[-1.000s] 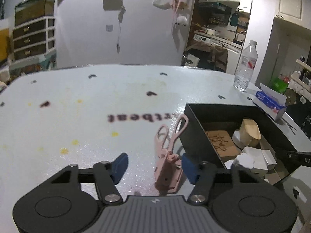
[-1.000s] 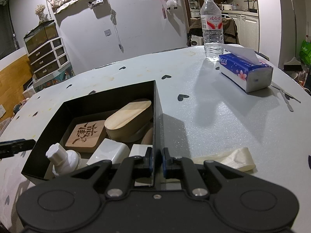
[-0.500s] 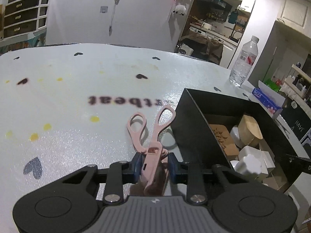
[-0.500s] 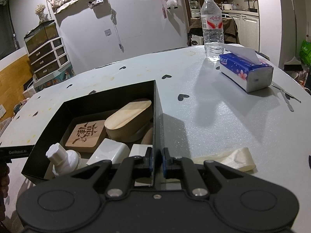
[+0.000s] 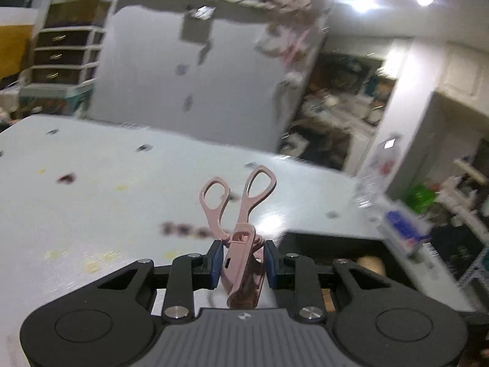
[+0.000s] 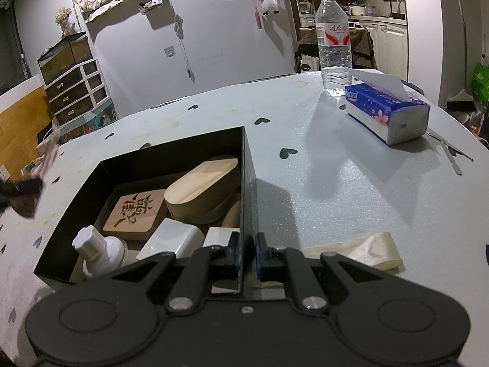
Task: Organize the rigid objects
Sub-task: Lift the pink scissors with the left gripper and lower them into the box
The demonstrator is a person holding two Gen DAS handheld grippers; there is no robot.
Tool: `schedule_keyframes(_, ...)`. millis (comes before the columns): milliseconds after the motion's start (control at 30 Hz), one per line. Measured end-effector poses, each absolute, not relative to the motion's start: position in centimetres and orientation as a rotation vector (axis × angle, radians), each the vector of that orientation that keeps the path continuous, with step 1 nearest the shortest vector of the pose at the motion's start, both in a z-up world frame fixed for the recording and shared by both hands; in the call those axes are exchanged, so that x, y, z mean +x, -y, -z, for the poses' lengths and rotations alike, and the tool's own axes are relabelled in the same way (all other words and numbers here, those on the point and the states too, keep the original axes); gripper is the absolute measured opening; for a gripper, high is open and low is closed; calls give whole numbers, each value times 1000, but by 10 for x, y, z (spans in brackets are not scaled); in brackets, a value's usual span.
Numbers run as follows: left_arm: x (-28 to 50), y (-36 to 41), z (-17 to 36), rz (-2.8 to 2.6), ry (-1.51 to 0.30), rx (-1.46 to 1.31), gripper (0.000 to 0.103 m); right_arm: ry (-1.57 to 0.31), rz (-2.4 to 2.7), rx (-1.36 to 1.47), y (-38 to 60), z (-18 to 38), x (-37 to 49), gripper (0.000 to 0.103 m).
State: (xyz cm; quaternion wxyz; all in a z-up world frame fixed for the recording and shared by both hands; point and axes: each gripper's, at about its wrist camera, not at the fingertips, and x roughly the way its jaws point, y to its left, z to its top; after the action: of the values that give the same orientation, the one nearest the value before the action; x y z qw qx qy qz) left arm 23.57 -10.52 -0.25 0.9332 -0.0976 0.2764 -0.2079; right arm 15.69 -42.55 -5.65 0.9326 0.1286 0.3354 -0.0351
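The left tool [image 5: 243,264] is clamped on a pair of pink scissors [image 5: 241,223], its blue pads pressing either side of the sheath near the pivot, with the two finger loops pointing up and away from the camera. The left wrist view is streaked with motion blur, and the scissors appear raised above the pale, heart-printed surface [image 5: 107,189]. The black box [image 6: 244,183] sits to the right and a little ahead of the left tool; in the left view only its dark rim and a bit of wood inside show. The right tool [image 6: 246,255] is closed narrowly on the box's right-hand wall, pinching the thin card between its pads, which looks meant to steady the box. Inside the box lie an oval wooden case [image 6: 201,188], a carved wooden coaster [image 6: 134,209], a white pump bottle [image 6: 97,247] and a white block [image 6: 174,240], so free space is scarce. The step in hand seems to be carrying the scissors over and setting them in. To do it well, the left tool should clear the near wall before lowering, lay the scissors flat across the items or along a wall, and let go only once they rest. The right tool's grip should hold firm so the light box does not slide. A water bottle [image 6: 333,42] and tissue pack [image 6: 386,111] stand well apart.
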Motion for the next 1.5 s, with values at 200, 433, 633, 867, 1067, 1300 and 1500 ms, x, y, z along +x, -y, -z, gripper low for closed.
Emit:
schedule_keyframes(200,222,160,-10,633,-566,-127,29,-685,67,266,425,57,157,10)
schedule_keyframes(433,233,215,2,690,-727,-177,29,-682,61,272,427,58,156,11)
schedule_keyframes(633,242,223,5,570,-834,-287,30,-680,50,278,428,58,156,12)
schedule_keyframes(867,248,226,1,457,-902,-282,30,-674,39,285,430,59,155,12)
schedule_keyframes(1067,254,233,2,378,-957,-309,34,-671,27,290,431,59,154,13)
schedule_keyframes(1300,249,244,-2,389,-925,-294,87,-668,20,294,433,60,154,13)
schedule_keyframes(1500,244,248,-1,400,-924,-241,98,-666,19,298,433,60,153,14)
